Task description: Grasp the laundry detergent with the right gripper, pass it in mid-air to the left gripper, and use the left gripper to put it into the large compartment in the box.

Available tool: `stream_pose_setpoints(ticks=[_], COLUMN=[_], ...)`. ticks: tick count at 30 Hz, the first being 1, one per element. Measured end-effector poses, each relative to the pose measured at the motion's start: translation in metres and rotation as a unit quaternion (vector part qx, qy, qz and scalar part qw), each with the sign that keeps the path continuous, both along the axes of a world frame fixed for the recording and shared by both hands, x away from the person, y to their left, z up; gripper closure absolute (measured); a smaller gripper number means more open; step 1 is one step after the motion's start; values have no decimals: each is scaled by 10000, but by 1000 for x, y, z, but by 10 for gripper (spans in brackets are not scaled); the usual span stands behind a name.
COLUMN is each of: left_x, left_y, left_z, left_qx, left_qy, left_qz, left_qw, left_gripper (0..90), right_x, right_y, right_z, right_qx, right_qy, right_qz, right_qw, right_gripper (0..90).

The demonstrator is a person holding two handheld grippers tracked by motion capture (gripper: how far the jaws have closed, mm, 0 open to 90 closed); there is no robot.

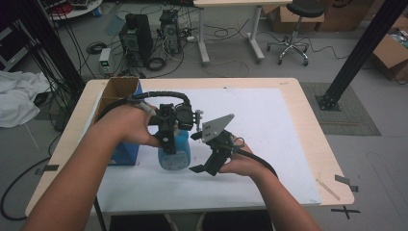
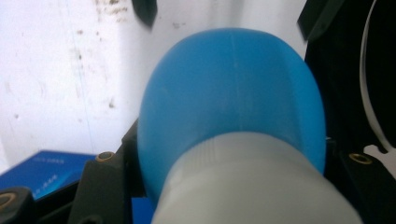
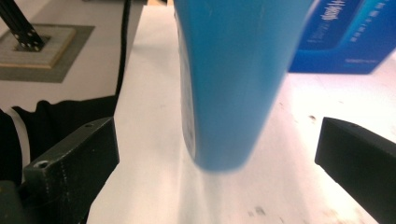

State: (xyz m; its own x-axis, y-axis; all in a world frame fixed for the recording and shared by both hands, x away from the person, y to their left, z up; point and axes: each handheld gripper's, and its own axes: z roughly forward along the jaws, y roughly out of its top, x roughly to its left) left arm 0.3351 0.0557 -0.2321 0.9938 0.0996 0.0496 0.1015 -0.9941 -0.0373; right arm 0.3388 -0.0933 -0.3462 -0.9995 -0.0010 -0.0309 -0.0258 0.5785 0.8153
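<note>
Standing on the white mat (image 1: pixel 269 144) near the middle of the worktop (image 1: pixel 308 103), a blue bottle (image 1: pixel 174 153) has the left hand-held gripper (image 1: pixel 169 126) clamped on its upper part, jaws pressing either side just below the white cap (image 2: pixel 252 186). At the bottle's 3 o'clock, the right hand-held gripper (image 1: pixel 208 153) hangs with its jaws spread wide, the bottle's base between them but untouched. A blue box (image 1: pixel 126 153) sits at the bottle's 9 o'clock, close by.
</note>
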Motion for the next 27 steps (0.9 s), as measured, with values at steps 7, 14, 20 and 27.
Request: stream_pose_setpoints(ticks=[7,14,20,27], left_x=[9,17,24,28], left_y=[2,9,19,39], left_z=[21,51,74,101], left_qx=[62,13,-63,-56], left_qy=[42,-98,-17,-66], left_qz=[741,1487,1993,2650], left_qw=[9972,9888,9799,9642], left_gripper=[394,394,393,393], right_x=[3,6,14,22], right_y=[-18,-36,-48,-60], right_z=[25,44,51,62], right_qx=[-480,-1160,-1545,-2331], right_qy=[-183,-293,-175,-128], right_qz=[-62,-99,-187,-178], right_qw=[9987,9928,9877,9722], right_gripper=[0,0,0,0])
